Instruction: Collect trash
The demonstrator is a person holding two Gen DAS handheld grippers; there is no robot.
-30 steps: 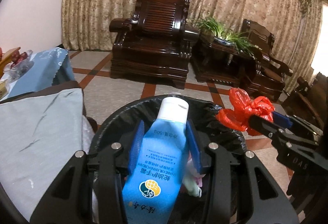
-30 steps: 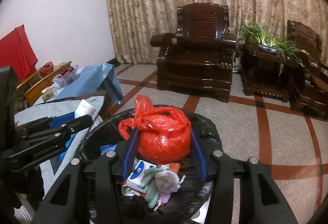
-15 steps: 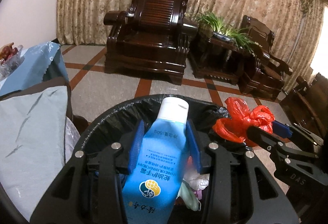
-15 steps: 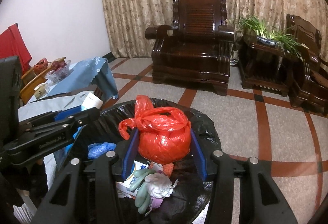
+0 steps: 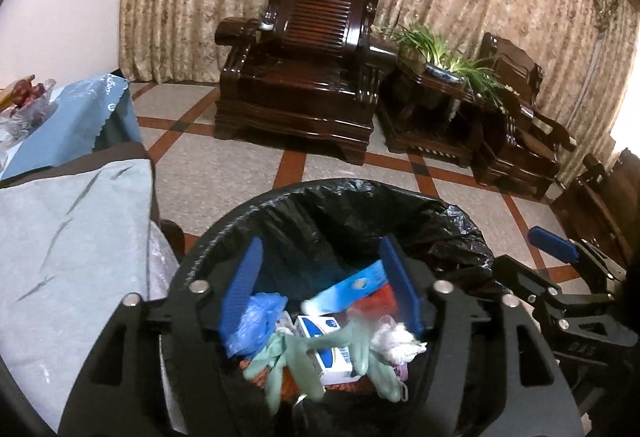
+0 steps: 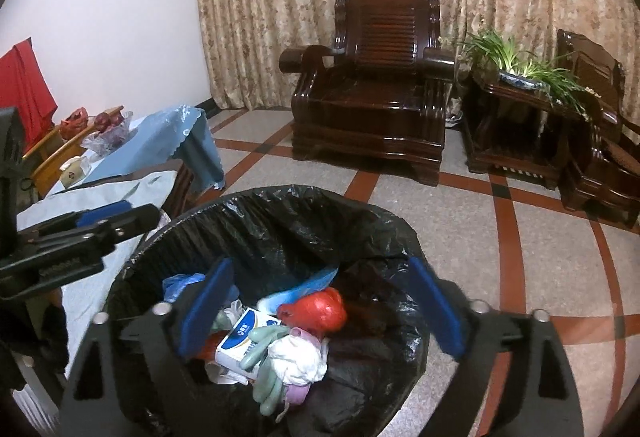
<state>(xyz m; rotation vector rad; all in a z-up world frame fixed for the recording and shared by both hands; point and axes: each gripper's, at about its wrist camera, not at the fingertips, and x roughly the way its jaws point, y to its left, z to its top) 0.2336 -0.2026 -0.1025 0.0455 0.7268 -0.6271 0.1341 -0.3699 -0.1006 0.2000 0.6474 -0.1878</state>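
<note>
A bin with a black liner [image 5: 344, 205] [image 6: 296, 221] stands right below both grippers. Inside lie a blue tube with a white cap [image 5: 348, 287] [image 6: 304, 287], a red knotted bag [image 6: 316, 311] [image 5: 378, 299], a white and blue box [image 5: 328, 351] [image 6: 244, 337], pale green gloves [image 5: 296, 357] and crumpled tissue [image 6: 298, 355]. My left gripper [image 5: 320, 285] hangs over the bin, its jaws opening, nothing between the blue pads. My right gripper [image 6: 320, 309] is also over the bin, jaws opening wide and empty. Each gripper shows at the edge of the other's view.
A grey-blue cloth over a low seat [image 5: 64, 237] lies left of the bin, and a blue-covered table [image 6: 160, 141] with fruit sits behind it. Dark wooden armchairs [image 5: 304, 85] and a plant stand [image 6: 520, 109] line the curtain. Tiled floor [image 6: 500, 257] spreads to the right.
Both grippers opened. The blue tube dropped from the left one and the red bag from the right one; both now lie in the bin. Both hands sank slightly.
</note>
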